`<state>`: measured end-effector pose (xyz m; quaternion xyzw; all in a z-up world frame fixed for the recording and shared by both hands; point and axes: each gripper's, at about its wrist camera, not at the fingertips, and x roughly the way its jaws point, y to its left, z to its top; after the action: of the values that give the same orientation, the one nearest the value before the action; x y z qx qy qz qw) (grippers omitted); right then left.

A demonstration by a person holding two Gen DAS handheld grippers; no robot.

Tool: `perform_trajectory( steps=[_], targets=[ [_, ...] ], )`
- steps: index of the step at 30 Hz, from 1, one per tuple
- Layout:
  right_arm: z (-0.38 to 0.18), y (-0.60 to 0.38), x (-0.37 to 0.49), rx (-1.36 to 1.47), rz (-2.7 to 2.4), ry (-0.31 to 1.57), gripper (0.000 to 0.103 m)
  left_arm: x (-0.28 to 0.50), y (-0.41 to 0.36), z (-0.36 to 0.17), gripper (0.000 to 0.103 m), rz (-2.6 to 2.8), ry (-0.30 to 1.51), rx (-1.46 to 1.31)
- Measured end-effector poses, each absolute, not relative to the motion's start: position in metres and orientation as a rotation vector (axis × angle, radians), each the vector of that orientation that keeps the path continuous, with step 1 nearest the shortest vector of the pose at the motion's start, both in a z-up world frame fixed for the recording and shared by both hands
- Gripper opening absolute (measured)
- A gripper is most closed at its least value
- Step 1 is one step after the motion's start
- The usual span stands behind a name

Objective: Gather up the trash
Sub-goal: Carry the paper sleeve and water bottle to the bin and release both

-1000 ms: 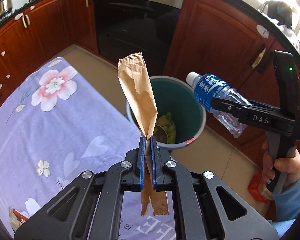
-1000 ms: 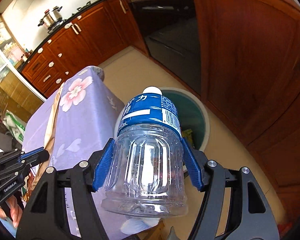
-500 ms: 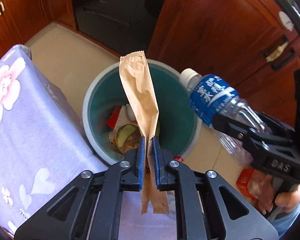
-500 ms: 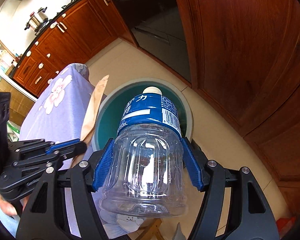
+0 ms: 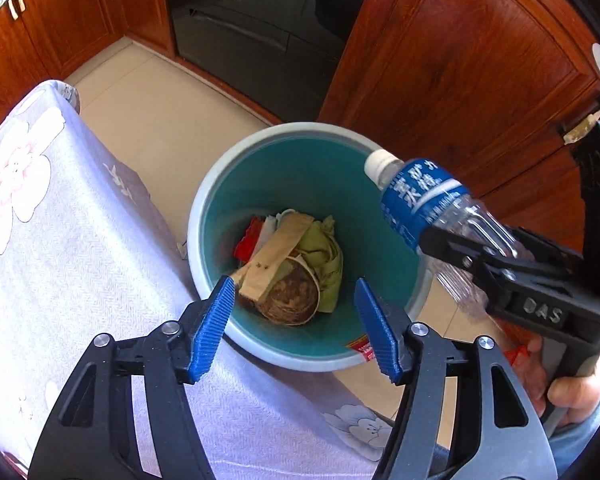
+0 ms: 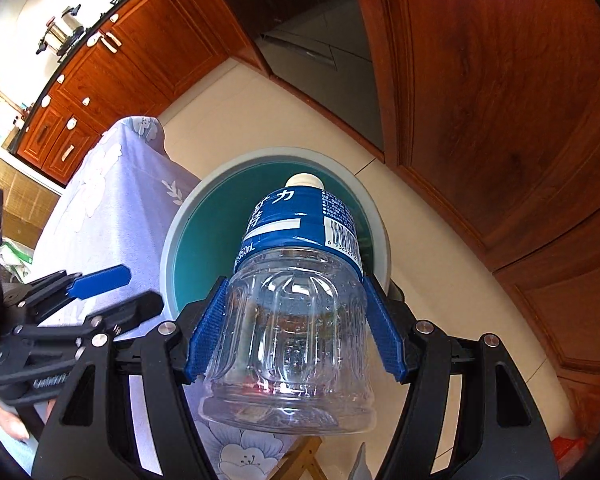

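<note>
Bin floor hidden behind bottle; red scrap under trash unidentifiable; tablecloth cut off

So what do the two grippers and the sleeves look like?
Both grippers are black frames with silver bolts and ribbed blue pads: left gripper, right gripper. The right one's body carries raised "DAS" lettering. A light blue sleeve covers the right wrist.

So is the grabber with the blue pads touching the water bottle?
Touching. The right wrist view shows both blue pads of the right gripper pressed against the bottle.
</note>
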<state>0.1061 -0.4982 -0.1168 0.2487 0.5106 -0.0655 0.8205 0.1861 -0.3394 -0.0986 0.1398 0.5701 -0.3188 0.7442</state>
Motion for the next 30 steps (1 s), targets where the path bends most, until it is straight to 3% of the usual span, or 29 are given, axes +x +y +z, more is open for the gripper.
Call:
perform_trajectory(
  steps=[7,9,13,17,24,30],
  targets=[
    [-0.128,-0.497,0.124,0.533,-0.113,1.116,0.065,0.186,-0.328,-0.09,0.07,-0.684,1.229,0.28],
    [-0.127,-0.497,0.126,0.548,-0.103,1.104,0.076,0.188,-0.323,-0.086,0.074,-0.679,1.223,0.266],
    [-0.123,-0.491,0.127,0.53,-0.099,1.1,0.08,0.189,-0.316,-0.083,0.08,-0.667,1.208,0.242],
    [-0.122,-0.489,0.126,0.561,-0.092,1.11,0.091,0.188,-0.311,-0.08,0.084,-0.667,1.208,0.227],
    [-0.12,-0.487,0.123,0.589,-0.114,1.116,0.092,0.189,-0.308,-0.077,0.093,-0.667,1.196,0.23],
    [-0.113,-0.481,0.123,0.57,-0.117,1.113,0.092,0.185,-0.304,-0.073,0.094,-0.669,1.176,0.22]
  ],
)
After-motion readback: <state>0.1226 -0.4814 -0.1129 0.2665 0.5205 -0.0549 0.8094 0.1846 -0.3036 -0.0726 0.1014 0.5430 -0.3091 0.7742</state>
